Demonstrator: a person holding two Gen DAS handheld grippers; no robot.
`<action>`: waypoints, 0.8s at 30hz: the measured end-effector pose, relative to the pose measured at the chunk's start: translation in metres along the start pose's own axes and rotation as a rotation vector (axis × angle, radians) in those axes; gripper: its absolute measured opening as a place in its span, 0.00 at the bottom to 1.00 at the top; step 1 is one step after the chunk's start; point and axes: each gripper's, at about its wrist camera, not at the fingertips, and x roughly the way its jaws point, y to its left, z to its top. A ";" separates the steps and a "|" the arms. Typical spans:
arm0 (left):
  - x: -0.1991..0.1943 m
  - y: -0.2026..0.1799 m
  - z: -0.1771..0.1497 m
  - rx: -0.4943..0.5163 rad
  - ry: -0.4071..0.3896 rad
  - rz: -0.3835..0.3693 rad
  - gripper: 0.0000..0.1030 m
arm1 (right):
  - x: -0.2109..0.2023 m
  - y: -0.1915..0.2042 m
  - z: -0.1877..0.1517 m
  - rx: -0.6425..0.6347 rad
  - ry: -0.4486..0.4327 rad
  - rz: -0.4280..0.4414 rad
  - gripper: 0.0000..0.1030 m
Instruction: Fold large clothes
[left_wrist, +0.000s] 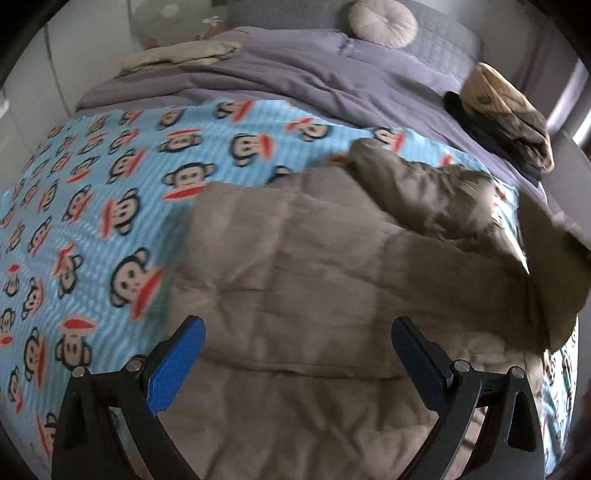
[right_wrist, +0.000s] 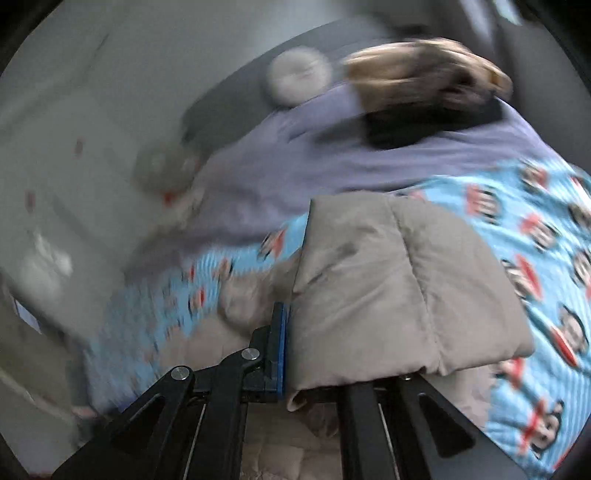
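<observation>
So the tan quilted coat (left_wrist: 332, 266) is spread on the monkey-print blanket (left_wrist: 92, 221), barely folded: right gripper (right_wrist: 286, 350) pinching a lifted flap, left gripper (left_wrist: 299, 354) spread wide and empty, most folds left.

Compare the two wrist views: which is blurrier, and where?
Right wrist view: heavy motion smear over the far bed and wall, while the beige quilted jacket in the right hand-held gripper stays sharp. Left wrist view: mostly clear, mild blur, fisheye bending at the edges.

Tan quilted coat (left_wrist: 314, 258), puffy, spread flat on the bed, one padded edge (right_wrist: 388, 288) lifted and draped
</observation>
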 end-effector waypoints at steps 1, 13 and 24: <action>0.000 0.007 0.000 -0.010 0.000 0.002 0.98 | 0.015 0.015 -0.009 -0.032 0.030 -0.014 0.07; 0.028 0.019 -0.003 -0.084 0.039 -0.046 0.98 | 0.113 0.023 -0.069 0.008 0.268 -0.154 0.32; 0.037 0.017 0.005 -0.053 0.063 -0.138 0.98 | 0.034 -0.066 -0.056 0.475 0.093 -0.058 0.68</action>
